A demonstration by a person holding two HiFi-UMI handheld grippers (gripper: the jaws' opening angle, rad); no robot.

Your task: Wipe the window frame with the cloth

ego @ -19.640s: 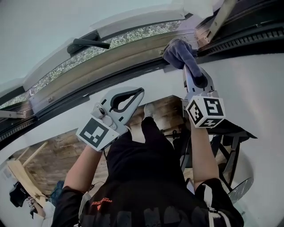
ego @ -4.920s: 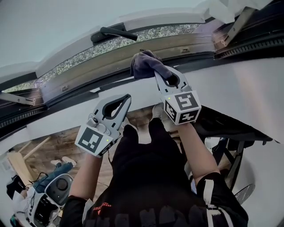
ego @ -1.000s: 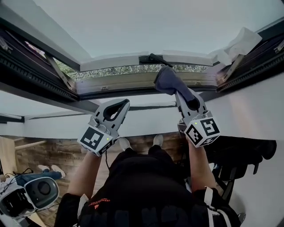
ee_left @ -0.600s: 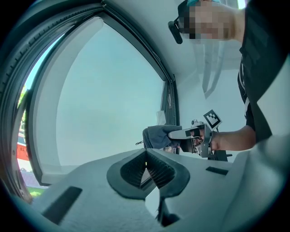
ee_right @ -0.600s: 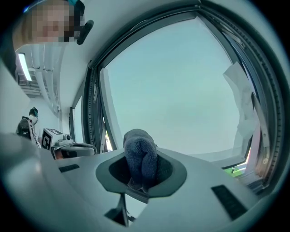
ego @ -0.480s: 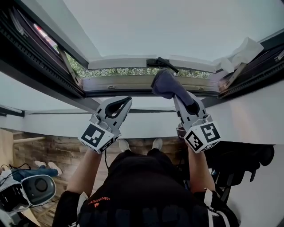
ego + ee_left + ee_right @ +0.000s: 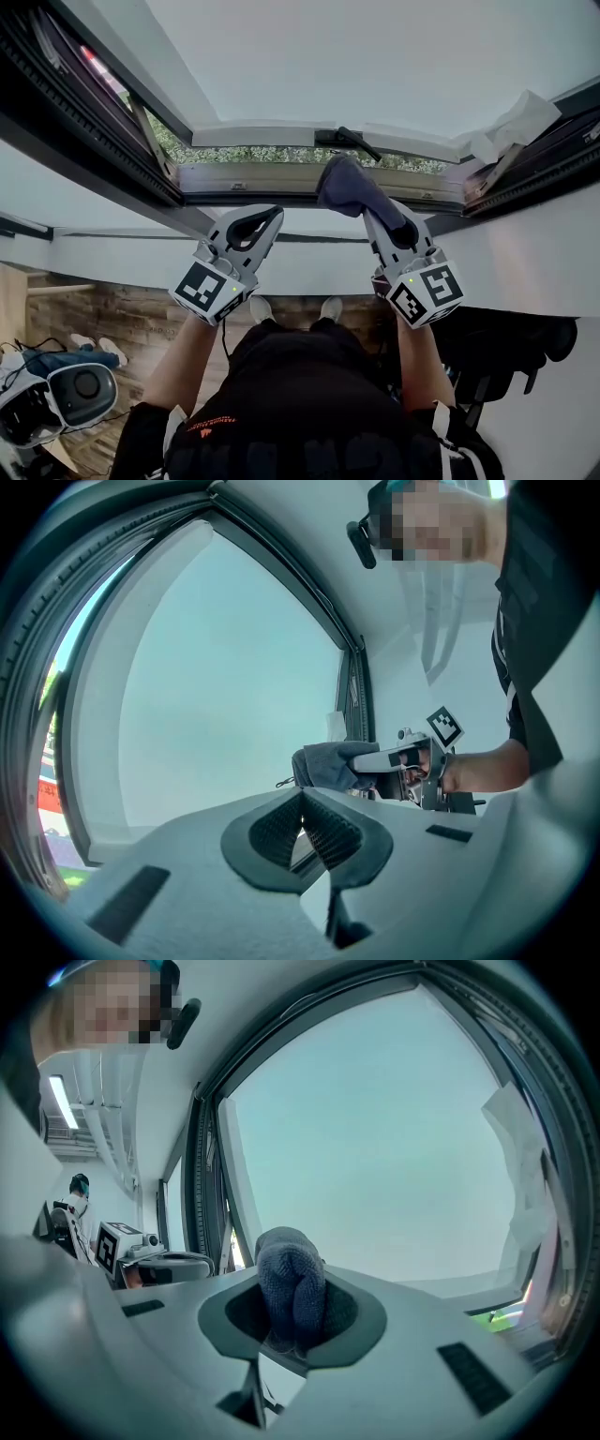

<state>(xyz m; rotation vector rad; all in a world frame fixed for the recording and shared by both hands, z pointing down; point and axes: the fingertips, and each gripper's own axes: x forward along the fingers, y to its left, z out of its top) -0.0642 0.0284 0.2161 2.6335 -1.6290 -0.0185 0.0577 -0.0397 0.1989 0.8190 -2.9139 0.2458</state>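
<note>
The cloth hides its own contact with the window frame; the frame's sides run past the head view's edges.

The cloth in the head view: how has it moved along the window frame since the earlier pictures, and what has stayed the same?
The cloth, held by the right gripper, went left along the lower window frame, from the right corner to just under the handle. Unchanged: the right gripper stays shut on the cloth; the left gripper stays shut, empty, off the frame.
</note>
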